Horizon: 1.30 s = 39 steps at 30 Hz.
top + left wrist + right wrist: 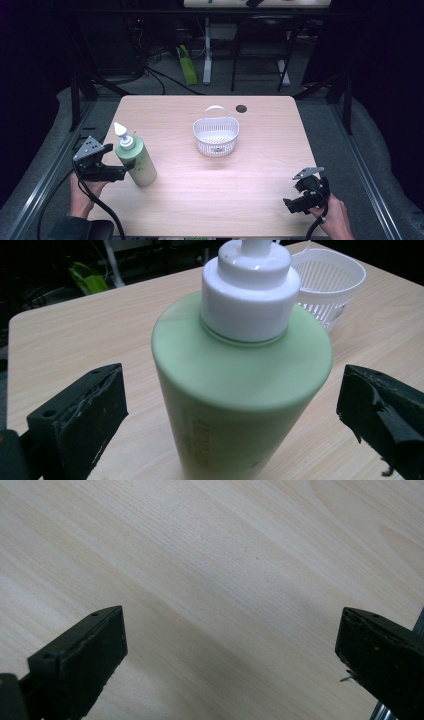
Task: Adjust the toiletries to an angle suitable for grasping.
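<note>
Right gripper (295,204) at near right table (240,195) corner, jaws spread wide over bare wood, holding nothing. Left gripper (120,172) at near left edge, jaws wide apart, flanking green pump bottle (137,160), gap visible each side, not clamped. Bottle stands upright, white pump cap on top. Farther back, white slotted basket (216,134) with handle at table centre, well apart from bottle.

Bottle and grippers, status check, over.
Left gripper open, jaws either side of green bottle, not clamped. Right gripper open over bare table. Basket apart, nothing blocking.
</note>
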Motion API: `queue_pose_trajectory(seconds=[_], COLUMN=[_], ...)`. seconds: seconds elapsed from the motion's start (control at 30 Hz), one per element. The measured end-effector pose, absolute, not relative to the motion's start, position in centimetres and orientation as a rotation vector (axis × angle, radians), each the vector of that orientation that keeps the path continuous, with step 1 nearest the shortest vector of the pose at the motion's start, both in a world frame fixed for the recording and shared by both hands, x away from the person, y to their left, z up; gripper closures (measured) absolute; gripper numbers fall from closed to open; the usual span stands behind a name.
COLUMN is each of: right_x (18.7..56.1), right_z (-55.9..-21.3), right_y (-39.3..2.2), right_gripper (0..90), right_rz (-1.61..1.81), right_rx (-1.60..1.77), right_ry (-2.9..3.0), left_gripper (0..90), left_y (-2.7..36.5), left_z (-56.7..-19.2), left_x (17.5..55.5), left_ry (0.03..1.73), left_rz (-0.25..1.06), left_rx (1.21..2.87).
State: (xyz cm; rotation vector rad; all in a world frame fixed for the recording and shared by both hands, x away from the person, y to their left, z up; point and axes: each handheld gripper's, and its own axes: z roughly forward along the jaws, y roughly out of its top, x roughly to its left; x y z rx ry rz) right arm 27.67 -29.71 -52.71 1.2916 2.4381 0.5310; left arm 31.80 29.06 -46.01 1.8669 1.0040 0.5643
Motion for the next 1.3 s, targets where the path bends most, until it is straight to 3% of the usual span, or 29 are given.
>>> queue_pose_trajectory(seconds=[0.27, 0.5, 1.3], right_x=[27.6, 27.6, 27.6], right_z=[-52.7, -52.8, -52.7], right_y=[-29.7, -29.6, -29.5], right_gripper=[0.1, 0.7, 1.5], right_rz=[0.53, 0.526, 0.531], right_rx=[1.291, 1.294, 1.293], right_ry=[2.444, 2.453, 2.45], left_gripper=[0.7, 11.2, 11.9], left_y=[28.0, 27.7, 24.4], left_z=[-46.3, -46.8, -47.2], left_x=[33.1, 33.1, 33.3], left_ry=[0.979, 0.96, 0.941], left_rz=[0.564, 0.586, 0.583], left_rx=[1.898, 1.899, 1.869])
